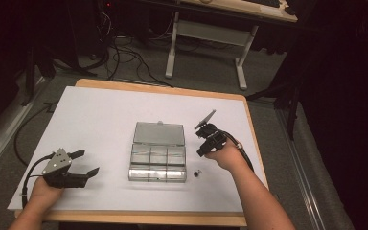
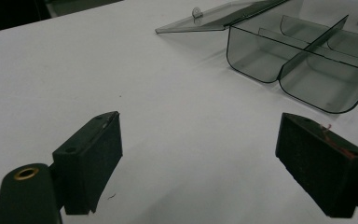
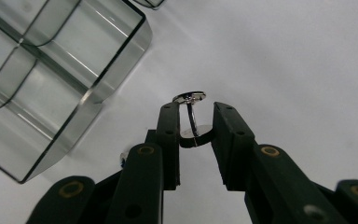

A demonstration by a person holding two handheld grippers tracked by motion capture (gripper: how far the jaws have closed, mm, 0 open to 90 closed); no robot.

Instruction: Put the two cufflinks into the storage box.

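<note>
A clear plastic compartment box [image 1: 157, 173] lies open at the table's middle, its lid [image 1: 159, 133] folded back flat. In the right gripper view the box [image 3: 100, 88] is at the upper left. My right gripper [image 1: 202, 151], just right of the box, is shut on a small silver cufflink-like stud [image 3: 189, 97]; the jaws pinch its lower disc and its round head sticks out past the tips. A second small metal piece [image 1: 198, 172] lies on the table by the box's near right corner. My left gripper [image 1: 85, 163] rests open at the near left, nothing between its fingers [image 2: 93, 154].
The white table top [image 1: 100, 120] has a wooden rim [image 1: 148, 218] along the near edge. Beyond the table stand a desk frame [image 1: 206, 43] and loose floor cables [image 1: 124, 52]. The box [image 2: 307, 70] and its lid [image 2: 214, 18] lie ahead of the left gripper.
</note>
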